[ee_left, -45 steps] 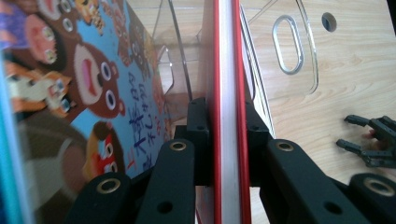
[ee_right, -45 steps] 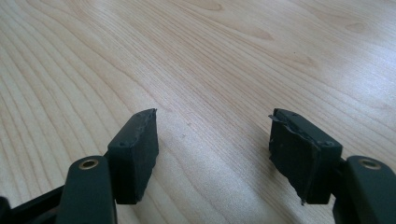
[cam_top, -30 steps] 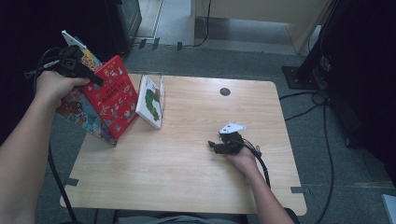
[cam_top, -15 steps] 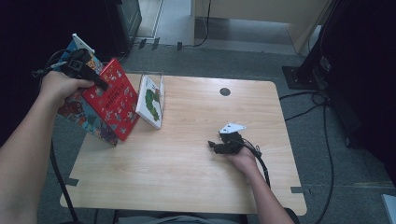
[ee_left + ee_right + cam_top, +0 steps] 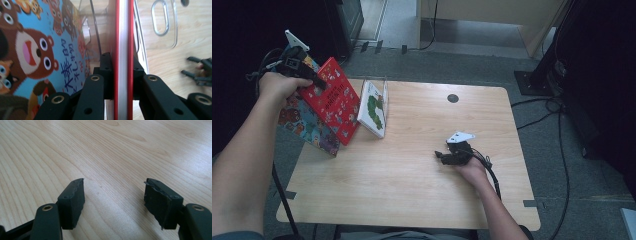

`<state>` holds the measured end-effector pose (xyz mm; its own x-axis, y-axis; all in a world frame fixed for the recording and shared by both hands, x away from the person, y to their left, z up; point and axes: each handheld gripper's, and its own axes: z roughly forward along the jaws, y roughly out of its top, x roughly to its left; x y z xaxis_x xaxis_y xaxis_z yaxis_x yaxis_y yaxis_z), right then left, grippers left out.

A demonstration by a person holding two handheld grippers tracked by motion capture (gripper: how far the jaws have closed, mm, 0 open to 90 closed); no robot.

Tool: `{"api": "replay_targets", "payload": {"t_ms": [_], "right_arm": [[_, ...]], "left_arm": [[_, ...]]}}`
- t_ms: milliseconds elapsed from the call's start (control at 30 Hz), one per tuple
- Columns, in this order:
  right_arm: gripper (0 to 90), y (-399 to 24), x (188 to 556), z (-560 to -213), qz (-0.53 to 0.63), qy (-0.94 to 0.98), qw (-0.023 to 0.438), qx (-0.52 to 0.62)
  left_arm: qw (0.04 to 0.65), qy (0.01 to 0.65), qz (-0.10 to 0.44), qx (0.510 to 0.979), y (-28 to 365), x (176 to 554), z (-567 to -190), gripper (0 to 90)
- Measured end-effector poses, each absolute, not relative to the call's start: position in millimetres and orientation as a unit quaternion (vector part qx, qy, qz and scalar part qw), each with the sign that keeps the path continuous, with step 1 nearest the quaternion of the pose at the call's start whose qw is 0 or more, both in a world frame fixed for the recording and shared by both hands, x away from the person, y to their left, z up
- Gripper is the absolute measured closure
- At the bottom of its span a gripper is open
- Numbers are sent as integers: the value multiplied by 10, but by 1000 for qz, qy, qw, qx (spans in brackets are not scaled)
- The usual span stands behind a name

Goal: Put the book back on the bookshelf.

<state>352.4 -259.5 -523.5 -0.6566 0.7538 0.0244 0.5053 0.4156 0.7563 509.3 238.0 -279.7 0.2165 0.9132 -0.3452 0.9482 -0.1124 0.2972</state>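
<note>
At the worktop's (image 5: 412,200) far left edge, the left gripper (image 5: 122,72) has its fingers (image 5: 106,75) clenched on a red picture book (image 5: 332,100), having just been closing on it. Just beside it, a bear-covered book (image 5: 304,125) hangs past the edge and a caterpillar book (image 5: 374,107) leans in a clear stand (image 5: 165,22). Well apart, the right gripper (image 5: 113,197) rests on bare wood, fingers (image 5: 73,200) spread, holding nothing.

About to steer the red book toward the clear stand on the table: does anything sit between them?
Nothing visible blocks it. The left claw is clamped on the red book, and the clear stand, already holding a caterpillar book, is right beside it. A bear book leans behind.
</note>
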Motion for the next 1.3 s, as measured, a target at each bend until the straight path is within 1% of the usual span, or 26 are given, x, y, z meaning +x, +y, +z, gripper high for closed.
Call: {"api": "replay_targets", "payload": {"t_ms": [400, 633, 700, 1067, 1100, 1233, 1300], "right_arm": [[328, -2589, 3520, -5236, 383, 824, 164, 384], [328, -2585, 3503, -5236, 382, 821, 166, 391], [328, -2590, 3491, -5236, 382, 822, 166, 389], [328, -2592, 3487, -5237, 382, 821, 166, 390], [328, -2592, 3488, -5237, 382, 821, 166, 390], [327, -2591, 3486, -5237, 382, 821, 165, 391], [327, -2591, 3486, -5237, 382, 821, 165, 391]], "left_arm": [[253, 647, -26, 719, 2425, 5243, -2840, 795], [261, 644, -29, 719, 2414, 5285, -2919, 793], [273, 647, -31, 712, 2419, 5296, -2957, 792], [267, 647, -29, 714, 2425, 5280, -2970, 775], [266, 646, -30, 714, 2427, 5274, -2963, 742], [265, 650, -28, 712, 2445, 5261, -2949, 683], [267, 651, -30, 710, 2454, 5261, -2945, 624]]}}
